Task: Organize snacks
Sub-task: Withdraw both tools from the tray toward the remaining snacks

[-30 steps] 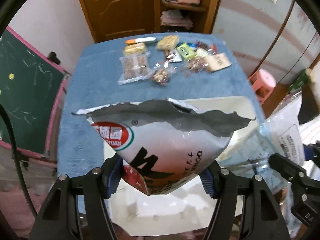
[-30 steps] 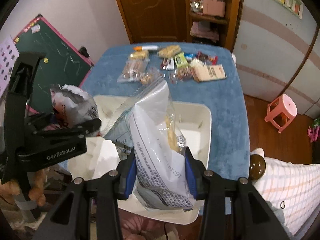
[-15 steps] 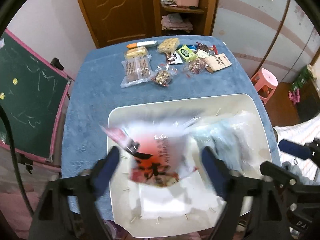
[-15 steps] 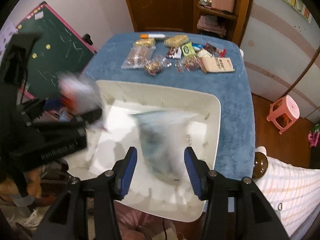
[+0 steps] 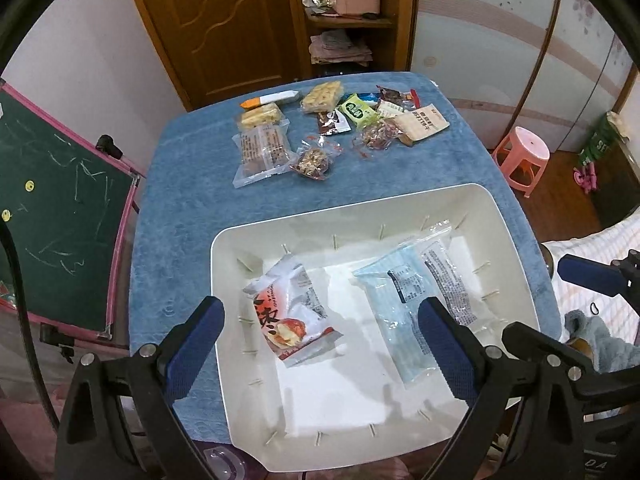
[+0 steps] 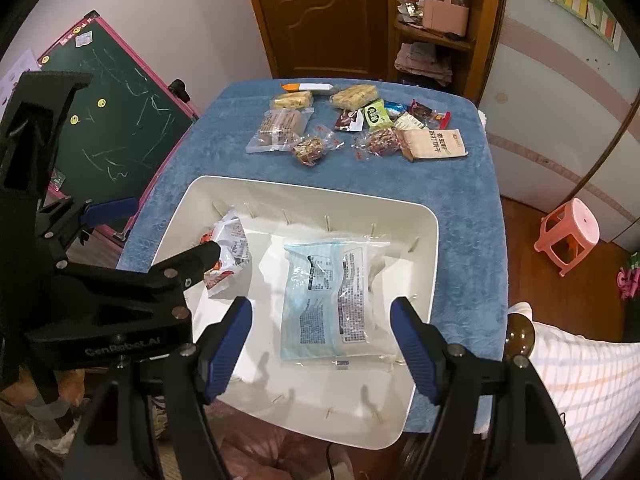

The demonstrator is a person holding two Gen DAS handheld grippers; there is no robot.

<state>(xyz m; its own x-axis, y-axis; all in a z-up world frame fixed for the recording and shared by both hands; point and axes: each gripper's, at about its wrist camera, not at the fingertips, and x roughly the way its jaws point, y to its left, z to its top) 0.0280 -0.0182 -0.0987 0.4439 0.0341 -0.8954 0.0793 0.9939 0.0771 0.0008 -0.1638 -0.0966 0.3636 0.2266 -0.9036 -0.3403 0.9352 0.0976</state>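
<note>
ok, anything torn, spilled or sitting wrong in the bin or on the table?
Nothing spilled. The red-and-white packet lies crumpled and askew in the white bin; the clear blue packet lies flat beside it. The other snacks sit loosely clustered on the blue cloth.

**Readable text: one brand mark, the rest too small**

- "GenRobot.AI" in pale letters on the black body of the left hand-held gripper, seen at 8 o'clock in the right wrist view. Slightly blurred but legible.
- Red-and-white snack packet in the white tray: large dark brush-style characters on the front, not readable.
- Clear blue packet in the tray: two blocks of fine black print, too small to read.
- Tan packet at 1 o'clock on the bench: a row of dark characters, not resolvable.
- Green packet beside it: white logo, unreadable.
- Coloured chart on the wall at 1 o'clock: illegible.
</note>
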